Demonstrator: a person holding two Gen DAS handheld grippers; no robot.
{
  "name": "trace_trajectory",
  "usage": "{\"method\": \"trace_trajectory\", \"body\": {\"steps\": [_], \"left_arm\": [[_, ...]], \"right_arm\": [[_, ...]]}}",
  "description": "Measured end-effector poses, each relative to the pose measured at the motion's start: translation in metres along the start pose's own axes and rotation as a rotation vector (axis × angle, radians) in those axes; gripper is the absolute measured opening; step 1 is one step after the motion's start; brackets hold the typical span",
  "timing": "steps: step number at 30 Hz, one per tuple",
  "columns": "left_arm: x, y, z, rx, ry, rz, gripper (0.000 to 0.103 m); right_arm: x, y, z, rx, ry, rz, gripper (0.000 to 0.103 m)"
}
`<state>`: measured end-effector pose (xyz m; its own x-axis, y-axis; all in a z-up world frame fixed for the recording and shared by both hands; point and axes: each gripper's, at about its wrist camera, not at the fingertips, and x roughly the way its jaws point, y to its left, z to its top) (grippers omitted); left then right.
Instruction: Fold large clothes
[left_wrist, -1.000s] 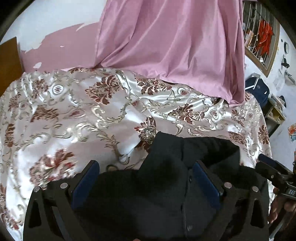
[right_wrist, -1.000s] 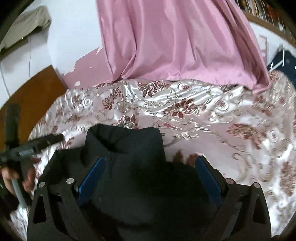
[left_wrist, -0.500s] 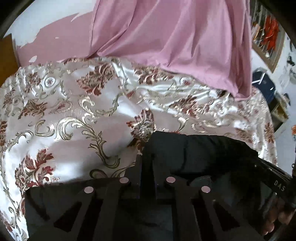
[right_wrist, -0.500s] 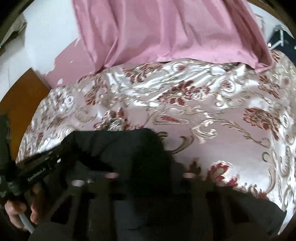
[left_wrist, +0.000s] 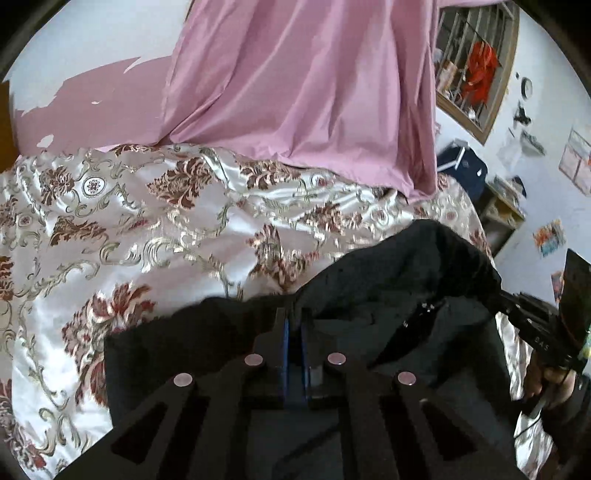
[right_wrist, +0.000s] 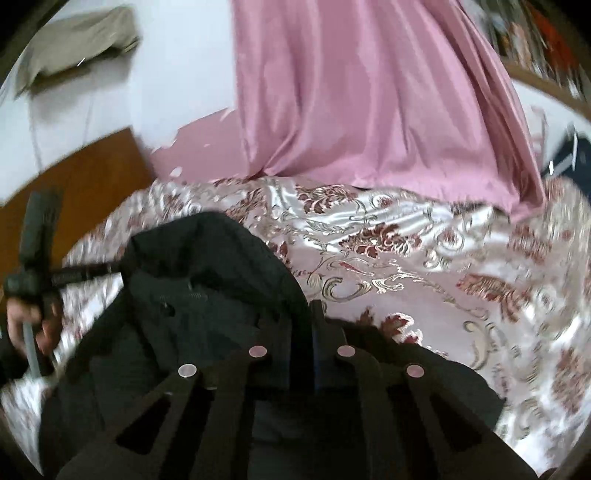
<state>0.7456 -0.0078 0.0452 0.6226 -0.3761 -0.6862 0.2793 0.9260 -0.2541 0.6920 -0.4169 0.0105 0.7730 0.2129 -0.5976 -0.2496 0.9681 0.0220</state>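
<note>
A black garment (left_wrist: 388, 280) lies bunched on the floral satin bedspread (left_wrist: 129, 221), its collar end raised in a hump (right_wrist: 207, 266). My left gripper (left_wrist: 293, 314) is closing the last bit, its blue pads pinching the garment's near edge. My right gripper (right_wrist: 301, 310) is closing too, with black fabric between its jaws at the other side of the same edge. In the left wrist view the right gripper's body (left_wrist: 535, 328) and the hand (left_wrist: 554, 380) holding it show at the far right. The right wrist view is blurred.
A pink curtain (left_wrist: 303, 92) hangs down onto the back of the bed. A wooden headboard (right_wrist: 74, 184) stands at the left. A shelf with clutter (left_wrist: 498, 206) and a dark bag (left_wrist: 461, 170) sit past the bed's right side.
Both grippers went from wide open around the garment to shut on its fabric. The garment's edge has lifted and drawn toward the cameras, with the hump shifted sideways.
</note>
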Motion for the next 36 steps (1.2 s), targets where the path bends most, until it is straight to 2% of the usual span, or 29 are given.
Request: {"method": "trace_trajectory", "body": {"steps": [5, 9, 15, 21, 25, 28, 30, 32, 36], "left_arm": [[0.016, 0.005, -0.032, 0.013, 0.073, 0.020, 0.006], [0.033, 0.010, -0.056, 0.001, 0.122, 0.021, 0.006], [0.040, 0.008, -0.078, 0.018, 0.097, 0.038, 0.006], [0.035, 0.007, -0.081, 0.025, 0.069, 0.046, 0.006], [0.034, 0.008, -0.082, 0.021, 0.057, 0.038, 0.006], [0.032, 0.007, -0.081, 0.020, 0.052, 0.032, 0.006], [0.030, 0.008, -0.082, 0.022, 0.047, 0.022, 0.006], [0.026, 0.006, -0.082, 0.036, 0.037, 0.012, 0.006], [-0.001, 0.001, -0.083, 0.066, -0.011, -0.060, 0.006]], "right_arm": [[0.009, -0.001, -0.025, -0.040, 0.098, -0.031, 0.004], [0.020, -0.007, -0.048, -0.031, 0.137, -0.023, 0.004], [0.037, 0.005, -0.082, -0.073, 0.187, -0.048, 0.004], [-0.003, 0.002, -0.066, -0.040, 0.090, 0.038, 0.006], [-0.032, -0.002, -0.028, -0.005, -0.004, 0.087, 0.011], [-0.017, -0.007, 0.009, 0.073, 0.000, 0.146, 0.024], [0.015, -0.006, 0.024, 0.123, 0.086, 0.128, 0.028], [0.059, -0.005, 0.031, 0.185, 0.214, 0.171, 0.028], [0.109, 0.005, 0.010, 0.179, 0.403, 0.190, 0.028]]}}
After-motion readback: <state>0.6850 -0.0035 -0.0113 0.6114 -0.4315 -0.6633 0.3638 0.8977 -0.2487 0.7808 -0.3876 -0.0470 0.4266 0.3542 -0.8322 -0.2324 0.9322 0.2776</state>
